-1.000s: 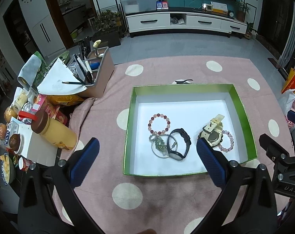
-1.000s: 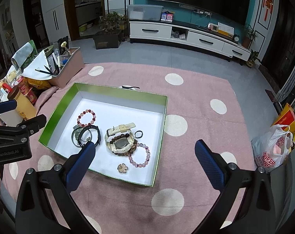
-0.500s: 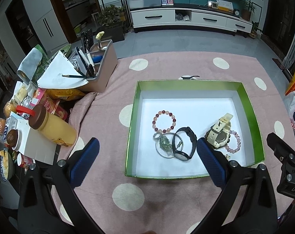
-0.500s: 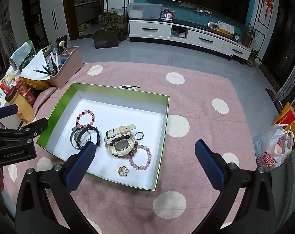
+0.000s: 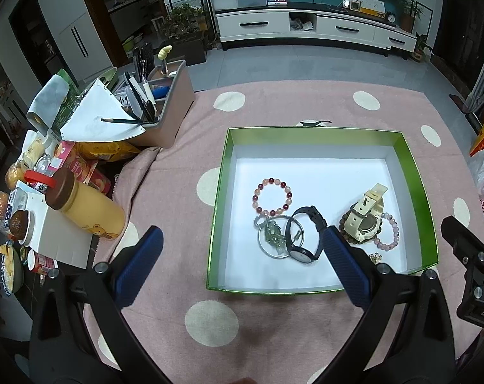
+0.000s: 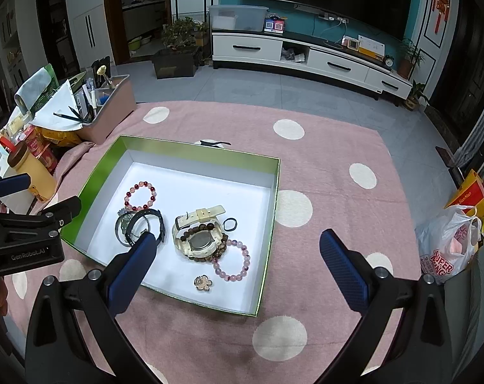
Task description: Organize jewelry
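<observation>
Both grippers, left gripper (image 5: 240, 246) and right gripper (image 6: 237, 249), hung wide apart, empty, above the green box (image 5: 221, 192), seemingly choosing among tangled jewelry (image 5: 288, 235).

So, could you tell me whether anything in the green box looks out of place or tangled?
Yes. In the green box, the black watch lies across the silver bangle, and the cream watch sits on a brown bead bracelet. Only the red bead bracelet lies apart.
</observation>
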Motion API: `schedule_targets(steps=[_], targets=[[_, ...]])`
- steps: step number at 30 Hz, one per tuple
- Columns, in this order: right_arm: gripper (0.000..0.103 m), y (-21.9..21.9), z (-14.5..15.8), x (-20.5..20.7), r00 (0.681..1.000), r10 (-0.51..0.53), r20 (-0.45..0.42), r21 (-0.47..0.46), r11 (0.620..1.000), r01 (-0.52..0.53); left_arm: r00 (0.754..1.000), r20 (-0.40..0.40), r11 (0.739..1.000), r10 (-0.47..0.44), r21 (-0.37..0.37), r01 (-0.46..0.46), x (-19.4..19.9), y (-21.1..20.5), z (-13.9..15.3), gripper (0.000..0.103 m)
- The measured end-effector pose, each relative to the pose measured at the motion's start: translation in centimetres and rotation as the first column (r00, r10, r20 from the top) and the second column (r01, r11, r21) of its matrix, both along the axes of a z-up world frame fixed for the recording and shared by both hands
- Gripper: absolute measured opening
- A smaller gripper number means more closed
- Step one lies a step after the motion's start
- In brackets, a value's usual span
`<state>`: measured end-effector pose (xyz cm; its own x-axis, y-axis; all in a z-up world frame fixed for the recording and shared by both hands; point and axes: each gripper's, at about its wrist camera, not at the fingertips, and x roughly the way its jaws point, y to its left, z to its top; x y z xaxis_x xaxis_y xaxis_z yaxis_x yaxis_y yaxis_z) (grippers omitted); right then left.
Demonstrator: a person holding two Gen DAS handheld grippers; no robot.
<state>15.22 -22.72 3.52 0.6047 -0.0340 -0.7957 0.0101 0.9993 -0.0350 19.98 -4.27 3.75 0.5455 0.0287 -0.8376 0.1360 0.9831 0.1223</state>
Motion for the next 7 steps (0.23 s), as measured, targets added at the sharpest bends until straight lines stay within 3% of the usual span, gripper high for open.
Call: schedule_targets(steps=[7], targets=[[0.102, 0.02, 0.01, 0.01, 1.0, -0.001, 0.0, -0.001, 1.0, 0.001, 1.0, -0.005, 1.0, 0.008, 0.004, -0.008, -0.04, 0.12, -0.09, 0.101]])
